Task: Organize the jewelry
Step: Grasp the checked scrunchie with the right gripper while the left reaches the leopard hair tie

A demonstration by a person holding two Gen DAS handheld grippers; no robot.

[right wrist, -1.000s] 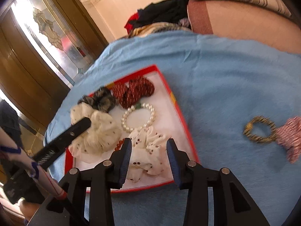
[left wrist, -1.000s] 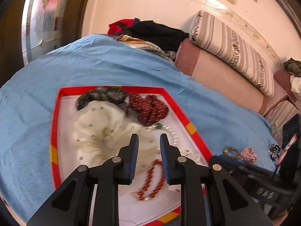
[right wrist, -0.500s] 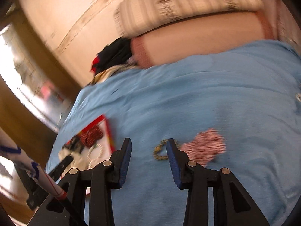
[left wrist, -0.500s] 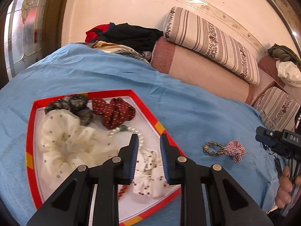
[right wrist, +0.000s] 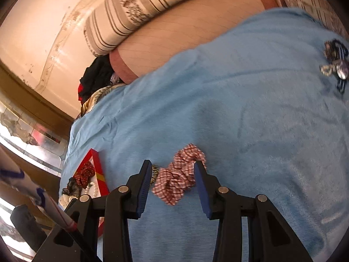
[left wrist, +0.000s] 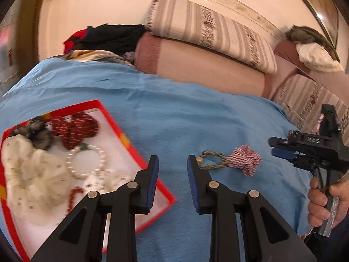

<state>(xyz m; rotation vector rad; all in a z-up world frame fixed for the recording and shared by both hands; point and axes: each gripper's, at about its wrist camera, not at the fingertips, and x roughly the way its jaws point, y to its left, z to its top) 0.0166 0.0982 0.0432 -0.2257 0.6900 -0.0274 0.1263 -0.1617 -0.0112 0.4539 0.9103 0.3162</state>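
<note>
One red-rimmed tray lies on one blue cloth. In the tray — four scrunchies: one cream, one dark, one red dotted, one white with small spots; one pearl bracelet; one red bead strand. On the cloth — one checked red scrunchie, one braided ring, one dark cluster of hair pieces whose number I cannot count. Two grippers: left, right.

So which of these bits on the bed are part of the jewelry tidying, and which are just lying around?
Part of the job:
red-rimmed tray
pearl bracelet
red checked scrunchie
braided ring
dark hair clips
right gripper, open around the scrunchie

Just lying about:
striped cushion
pile of clothes
blue blanket
</note>
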